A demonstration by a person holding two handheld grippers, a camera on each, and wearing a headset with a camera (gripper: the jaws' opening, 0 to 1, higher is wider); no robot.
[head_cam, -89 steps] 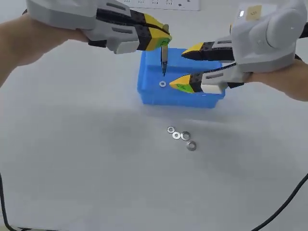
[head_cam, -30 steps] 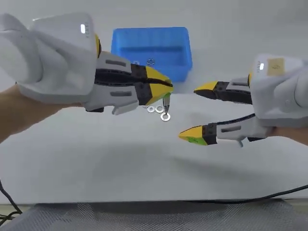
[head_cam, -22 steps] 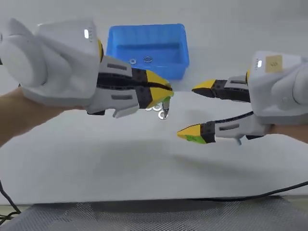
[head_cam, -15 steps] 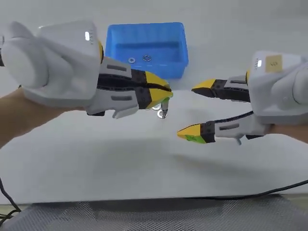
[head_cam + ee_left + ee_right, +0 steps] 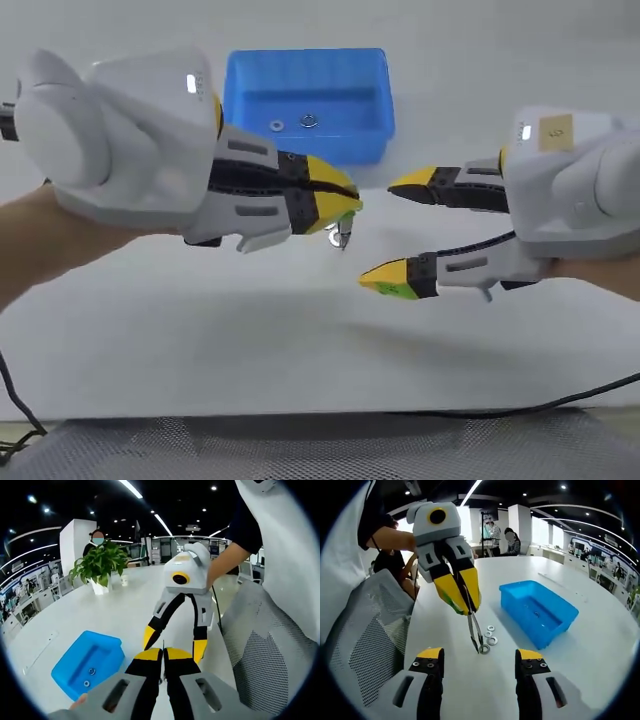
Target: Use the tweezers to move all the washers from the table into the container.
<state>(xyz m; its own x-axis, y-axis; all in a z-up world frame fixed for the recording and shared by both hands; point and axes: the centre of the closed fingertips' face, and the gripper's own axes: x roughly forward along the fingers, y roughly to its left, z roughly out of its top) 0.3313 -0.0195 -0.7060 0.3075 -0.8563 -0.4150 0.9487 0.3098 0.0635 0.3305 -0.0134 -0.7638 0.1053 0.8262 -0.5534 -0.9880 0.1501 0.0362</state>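
Left gripper [image 5: 345,195]: yellow-tipped jaws pinched narrow on the slim metal tweezers [image 5: 475,630], gripped at the upper end so the points hung straight down toward the work.
Tweezers' points: in the right gripper view, set on or just at one small silver washer [image 5: 484,649]. Could not tell if it was pinched yet.
Loose washers [image 5: 492,640]: small cluster flat on the white table [image 5: 200,330], just beside the points toward 1 o'clock in the right gripper view. Touching or nearly so, and likely to be nudged.
Blue rectangular plastic container [image 5: 300,148]: at 12 o'clock from the tweezers in the head view, near but apart. Two washers [image 5: 309,122] lay on its floor; open top, low wall to clear.
Stage, as judged: pick-up of the next washer, several left to carry.
Right gripper [image 5: 385,232]: at 3 o'clock of the tweezers, jaws spread wide, holding nothing, apparently held aside.
Surroundings: dark cable [image 5: 560,400] at 5 o'clock along the near table edge; grey mesh chair [image 5: 300,440] at 6 o'clock. Neither lay across the path to the container.
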